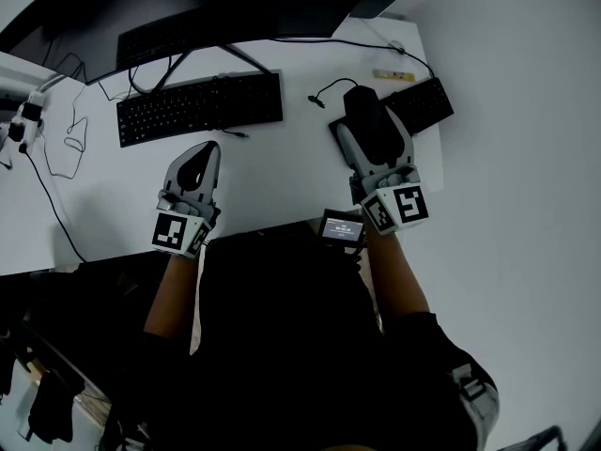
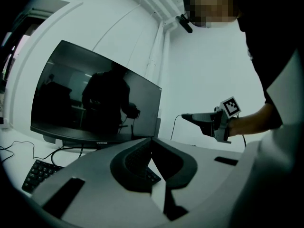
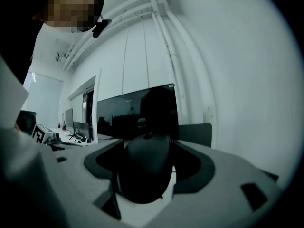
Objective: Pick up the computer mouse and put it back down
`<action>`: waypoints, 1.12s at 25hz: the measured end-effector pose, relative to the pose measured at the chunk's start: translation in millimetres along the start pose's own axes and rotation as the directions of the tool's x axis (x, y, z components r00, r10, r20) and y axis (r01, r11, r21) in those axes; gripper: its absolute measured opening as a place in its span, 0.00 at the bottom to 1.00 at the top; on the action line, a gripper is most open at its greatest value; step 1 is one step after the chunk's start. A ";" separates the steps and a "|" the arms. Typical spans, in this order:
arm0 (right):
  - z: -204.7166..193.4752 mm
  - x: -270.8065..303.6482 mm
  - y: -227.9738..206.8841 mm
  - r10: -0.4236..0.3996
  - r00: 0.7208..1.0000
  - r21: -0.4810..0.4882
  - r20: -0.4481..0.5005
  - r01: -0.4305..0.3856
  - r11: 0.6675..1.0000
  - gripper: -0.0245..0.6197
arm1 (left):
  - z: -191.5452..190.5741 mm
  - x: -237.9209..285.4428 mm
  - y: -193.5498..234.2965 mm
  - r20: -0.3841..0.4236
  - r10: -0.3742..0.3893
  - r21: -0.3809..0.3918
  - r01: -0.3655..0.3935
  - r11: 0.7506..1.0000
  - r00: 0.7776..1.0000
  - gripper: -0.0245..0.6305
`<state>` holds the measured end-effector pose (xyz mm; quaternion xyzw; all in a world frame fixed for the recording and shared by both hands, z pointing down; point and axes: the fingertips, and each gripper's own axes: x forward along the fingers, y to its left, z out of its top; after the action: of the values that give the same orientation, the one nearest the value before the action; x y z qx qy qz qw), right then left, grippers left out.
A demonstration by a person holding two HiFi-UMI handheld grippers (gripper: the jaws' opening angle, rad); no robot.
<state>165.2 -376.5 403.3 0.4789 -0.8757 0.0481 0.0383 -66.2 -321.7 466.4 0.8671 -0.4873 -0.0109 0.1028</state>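
Right hand-held gripper [image 3: 148, 144], jaws closed onto the flanks of the black computer mouse [image 3: 142, 172]. The mouse sits at the right of the worktop [image 1: 282, 172] and, judging by the left gripper view, appears raised just clear of it, with its cable [image 1: 324, 92] trailing. Left hand-held gripper [image 2: 152, 140], jaws together and empty, near the keyboard [image 1: 200, 106]. The mouse is probably light, with a rigid, smooth, curved shell. A hold across its narrow sides looks safest, since the cable may tug.
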 end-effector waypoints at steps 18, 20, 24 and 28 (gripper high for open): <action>-187.1 0.9 11.2 0.044 0.925 0.156 -0.378 0.017 0.988 0.53 | -53.5 20.8 -5.2 -0.081 -0.080 -0.090 0.072 0.993 0.994 0.03; -203.9 0.3 13.1 0.043 0.910 0.162 -0.412 0.026 0.986 0.53 | -58.0 22.8 -6.2 -0.088 -0.088 -0.095 0.080 0.992 0.992 0.03; -227.1 1.1 22.0 0.042 0.886 0.145 -0.461 0.028 0.989 0.53 | -65.9 25.0 -7.9 -0.097 -0.097 -0.105 0.087 0.991 0.991 0.03; -247.3 -0.1 29.5 0.045 0.864 0.121 -0.501 0.018 0.993 0.53 | -77.3 21.7 -13.4 -0.120 -0.102 -0.128 0.086 0.988 0.988 0.03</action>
<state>145.7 -330.7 647.3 0.4450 -0.8343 0.2244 0.2356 -34.3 -320.4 541.3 0.8802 -0.4367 0.0090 0.1859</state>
